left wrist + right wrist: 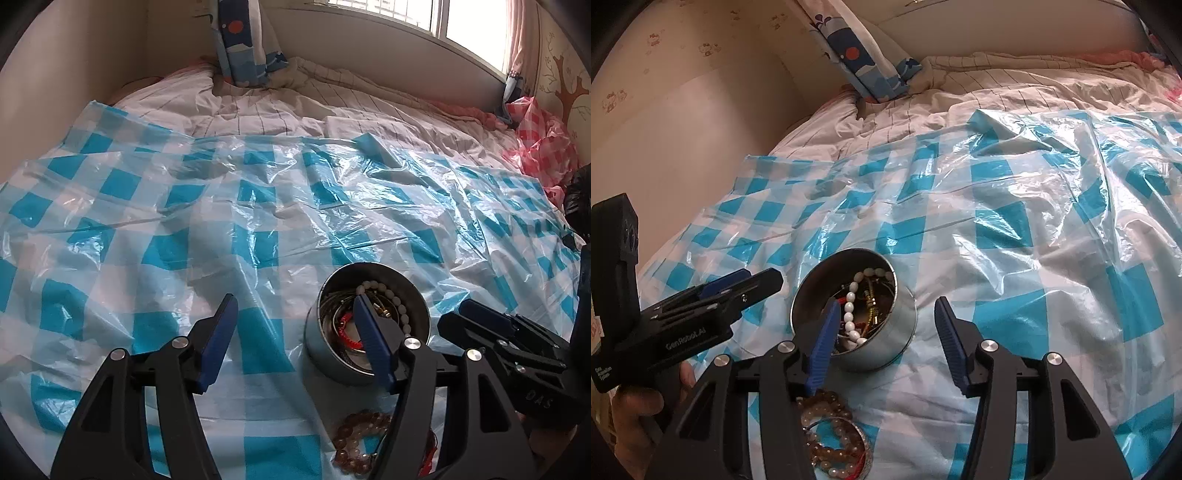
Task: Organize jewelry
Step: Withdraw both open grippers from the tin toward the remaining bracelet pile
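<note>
A blue-checked plastic sheet [258, 206] covered the bed by the window. On it stood my round tin [886, 339], holding a white bead strand [851, 314] and a tangle I took for bangles. My left tongs [295, 343] and right tongs [886, 343] both gaped empty around it. More bracelets [831, 439] lay just beside the tin.

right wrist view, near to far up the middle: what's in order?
Pile of amber bead bracelets → round metal tin holding a white bead strand → blue-checked plastic sheet → striped bedding → whale-print pillow against the wall.
</note>
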`<state>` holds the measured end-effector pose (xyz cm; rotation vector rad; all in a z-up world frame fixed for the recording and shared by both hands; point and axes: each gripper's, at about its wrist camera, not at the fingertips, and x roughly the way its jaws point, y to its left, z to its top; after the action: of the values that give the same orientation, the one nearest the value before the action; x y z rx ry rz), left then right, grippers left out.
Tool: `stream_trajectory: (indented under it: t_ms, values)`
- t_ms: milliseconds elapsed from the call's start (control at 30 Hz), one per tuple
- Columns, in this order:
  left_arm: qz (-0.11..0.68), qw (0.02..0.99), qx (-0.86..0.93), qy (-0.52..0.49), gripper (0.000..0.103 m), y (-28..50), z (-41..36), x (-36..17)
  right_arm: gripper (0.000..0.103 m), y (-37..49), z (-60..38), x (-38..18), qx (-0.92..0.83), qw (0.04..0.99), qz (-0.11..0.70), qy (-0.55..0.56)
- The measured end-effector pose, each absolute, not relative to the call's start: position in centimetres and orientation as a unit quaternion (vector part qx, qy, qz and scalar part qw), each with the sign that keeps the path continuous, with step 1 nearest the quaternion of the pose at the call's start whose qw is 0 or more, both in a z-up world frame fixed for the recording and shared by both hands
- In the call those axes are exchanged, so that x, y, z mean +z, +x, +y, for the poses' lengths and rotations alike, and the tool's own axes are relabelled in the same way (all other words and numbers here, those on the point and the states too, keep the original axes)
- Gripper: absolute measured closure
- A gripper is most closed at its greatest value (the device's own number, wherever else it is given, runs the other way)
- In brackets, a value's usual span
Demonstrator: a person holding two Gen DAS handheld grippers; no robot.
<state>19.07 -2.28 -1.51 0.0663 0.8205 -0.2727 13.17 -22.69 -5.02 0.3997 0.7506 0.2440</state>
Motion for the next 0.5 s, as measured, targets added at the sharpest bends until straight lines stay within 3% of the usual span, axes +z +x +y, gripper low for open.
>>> stream_trajectory:
  t_ms: [500]
  values:
    - [0.407,0.902,-0.132,0.056,0.041,18.1,0.0,-1.8,0.049,9.6,-21.8,-5.3,0.099,0.901,0.389,0.166]
